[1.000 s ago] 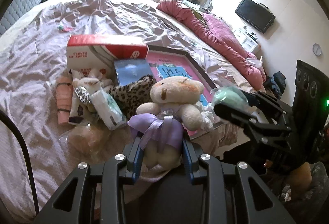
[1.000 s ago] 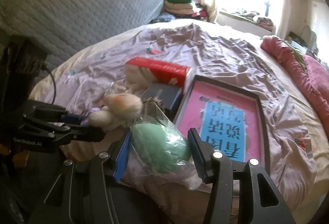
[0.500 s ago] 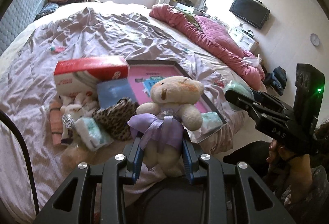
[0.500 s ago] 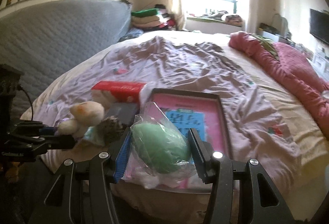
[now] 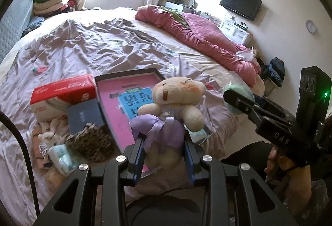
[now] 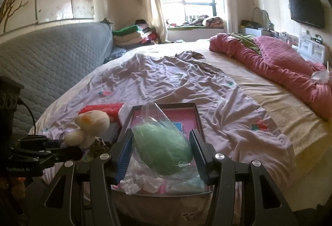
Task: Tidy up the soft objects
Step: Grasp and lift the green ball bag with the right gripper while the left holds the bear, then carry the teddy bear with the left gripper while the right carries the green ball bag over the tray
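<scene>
My left gripper (image 5: 164,143) is shut on a cream teddy bear (image 5: 176,97) in a purple dress, held upright above the near corner of the bed. My right gripper (image 6: 161,149) is shut on a green soft object in a clear plastic bag (image 6: 162,149). In the left wrist view the right gripper (image 5: 238,99) reaches in from the right with the green object (image 5: 236,89) at its tip. The right wrist view shows the teddy bear (image 6: 93,122) at the left, in the left gripper (image 6: 62,150).
On the lilac sheet (image 5: 93,47) lie a pink framed box (image 5: 124,101), a red-and-white tissue box (image 5: 62,91), a blue booklet (image 5: 83,116), a leopard-print pouch (image 5: 91,141) and small packets (image 5: 60,155). A pink quilt (image 5: 203,39) runs along the far side. A grey headboard (image 6: 51,60) stands left.
Both grippers have lifted and drawn back from the pile with their objects, so more of the bed and room shows. The grips have not changed.
</scene>
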The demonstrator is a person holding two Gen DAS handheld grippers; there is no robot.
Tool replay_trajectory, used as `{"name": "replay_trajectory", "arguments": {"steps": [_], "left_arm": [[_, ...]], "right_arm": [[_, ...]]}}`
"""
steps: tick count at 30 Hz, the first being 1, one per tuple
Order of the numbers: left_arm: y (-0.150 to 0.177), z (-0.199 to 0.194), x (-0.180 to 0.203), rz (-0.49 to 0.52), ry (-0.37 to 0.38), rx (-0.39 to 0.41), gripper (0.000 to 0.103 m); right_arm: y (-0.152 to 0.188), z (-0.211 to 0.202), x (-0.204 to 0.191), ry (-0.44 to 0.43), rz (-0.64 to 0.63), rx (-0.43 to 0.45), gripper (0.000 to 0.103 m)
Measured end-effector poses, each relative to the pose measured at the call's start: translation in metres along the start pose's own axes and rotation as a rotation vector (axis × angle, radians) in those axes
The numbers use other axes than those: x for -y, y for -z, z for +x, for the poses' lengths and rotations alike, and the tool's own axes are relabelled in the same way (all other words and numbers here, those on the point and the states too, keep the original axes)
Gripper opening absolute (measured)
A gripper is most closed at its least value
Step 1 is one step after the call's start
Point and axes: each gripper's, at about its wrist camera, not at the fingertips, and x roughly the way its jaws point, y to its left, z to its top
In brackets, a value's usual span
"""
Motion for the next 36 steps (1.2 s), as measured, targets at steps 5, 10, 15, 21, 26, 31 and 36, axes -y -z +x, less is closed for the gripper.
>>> {"name": "replay_trajectory", "arguments": {"steps": [5, 10, 15, 21, 26, 31, 36], "left_arm": [[-0.011, 0.008, 0.015, 0.026, -0.017, 0.003, 0.034], [-0.015, 0.018, 0.023, 0.035, -0.034, -0.01, 0.034], [-0.016, 0.025, 0.024, 0.032, -0.044, -0.02, 0.034], [-0.017, 0.033, 0.024, 0.023, -0.059, -0.022, 0.034], [-0.017, 0.041, 0.026, 0.024, -0.061, -0.031, 0.034], [-0.014, 0.051, 0.027, 0.018, -0.06, -0.046, 0.034], [-0.008, 0.064, 0.023, 0.008, -0.065, -0.07, 0.034]], "right_arm": [[0.0, -0.003, 0.008, 0.0, 0.027, 0.014, 0.056], [0.001, -0.006, 0.017, 0.007, 0.056, 0.03, 0.056], [0.002, -0.006, 0.022, 0.022, 0.071, 0.039, 0.056], [0.004, -0.001, 0.025, 0.029, 0.08, 0.038, 0.056], [0.005, 0.005, 0.028, 0.018, 0.097, 0.04, 0.056], [0.008, 0.01, 0.031, 0.01, 0.111, 0.036, 0.056], [0.012, 0.015, 0.034, 0.02, 0.108, 0.023, 0.056]]}}
